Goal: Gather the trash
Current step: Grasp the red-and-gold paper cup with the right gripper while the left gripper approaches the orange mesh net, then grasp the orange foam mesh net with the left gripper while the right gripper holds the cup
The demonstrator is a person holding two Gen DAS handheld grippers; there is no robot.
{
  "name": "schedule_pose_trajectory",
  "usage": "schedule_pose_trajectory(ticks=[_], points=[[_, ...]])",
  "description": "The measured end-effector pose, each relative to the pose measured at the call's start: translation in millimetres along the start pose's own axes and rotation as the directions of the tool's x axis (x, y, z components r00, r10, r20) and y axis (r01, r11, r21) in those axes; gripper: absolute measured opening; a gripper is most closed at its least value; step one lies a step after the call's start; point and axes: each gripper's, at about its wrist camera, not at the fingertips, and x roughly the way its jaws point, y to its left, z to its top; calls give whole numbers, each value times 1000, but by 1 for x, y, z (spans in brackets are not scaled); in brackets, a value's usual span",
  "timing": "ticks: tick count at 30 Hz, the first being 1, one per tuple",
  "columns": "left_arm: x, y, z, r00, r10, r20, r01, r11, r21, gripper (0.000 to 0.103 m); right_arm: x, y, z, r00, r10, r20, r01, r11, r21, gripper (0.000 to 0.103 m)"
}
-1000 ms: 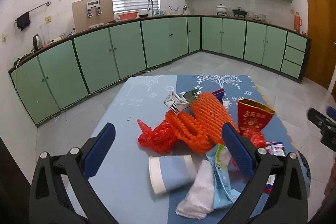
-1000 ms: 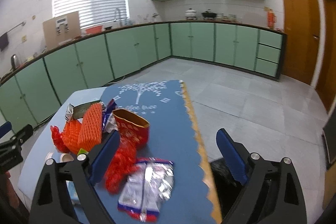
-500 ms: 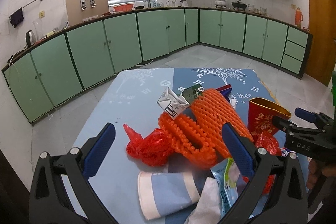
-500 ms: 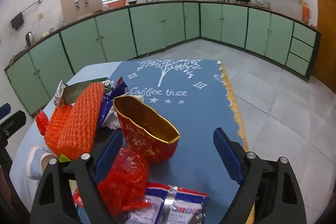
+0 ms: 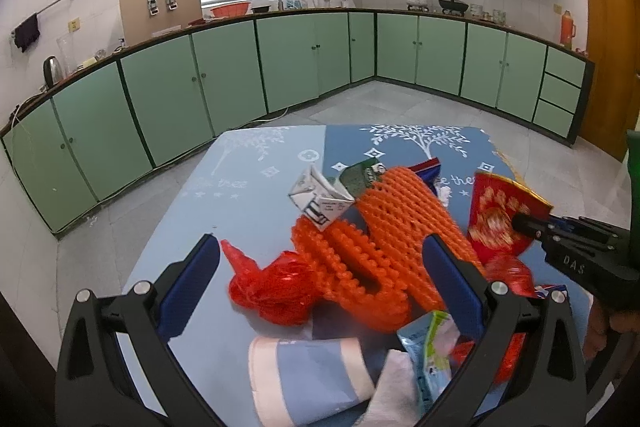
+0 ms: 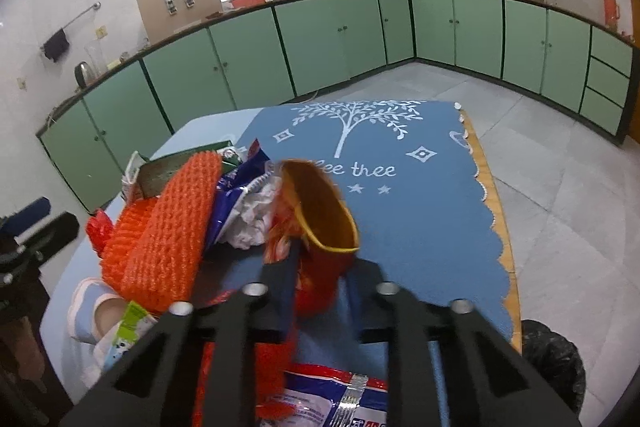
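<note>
A heap of trash lies on the blue tablecloth [image 5: 256,187]: orange foam net [image 5: 396,227], crumpled red plastic [image 5: 276,287], a folded carton [image 5: 320,195], a paper cup [image 5: 308,379] on its side, white tissue and a snack wrapper. My left gripper [image 5: 320,279] is open above the red plastic and the net. My right gripper [image 6: 316,267] is shut on the red and gold paper bag [image 6: 324,223]; the bag also shows in the left wrist view [image 5: 500,219] with the right gripper's tip on it.
A black trash bag [image 6: 552,359] stands on the floor by the table's right edge. The table's scalloped edge [image 6: 492,211] runs along the right. A silver and red snack packet [image 6: 332,399] lies under my right gripper. Green cabinets line the walls.
My right gripper moved forward to the red and gold bag and closed on it. My left gripper moved forward and lower over the trash heap, still open.
</note>
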Motion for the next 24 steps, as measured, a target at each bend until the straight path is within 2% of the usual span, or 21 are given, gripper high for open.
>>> schedule_pose_trajectory(ticks=[7,11,17,19,21,23,24], points=[[1,-28,-1,998,-65,-3,65,998,27,98,-17,-1,8,998,-6,61,7,1000,-13,9],[6,-50,3,995,-104,9,103,994,46,98,-31,-9,12,995,-41,95,41,999,-1,9],[23,-73,9,992,-123,-3,123,990,64,98,-43,-25,11,990,-90,108,88,996,25,9],[31,-80,10,993,-117,-15,118,991,69,92,-44,-28,10,989,-106,106,104,994,23,9],[39,-84,10,993,-114,-36,116,991,71,79,-44,-30,8,988,-118,100,116,993,26,9],[46,-85,10,992,-114,-63,118,991,65,77,-44,-33,7,988,-123,95,121,992,35,9],[50,-85,9,991,-112,-77,117,991,61,72,-43,-34,6,988,-126,93,123,992,41,9]])
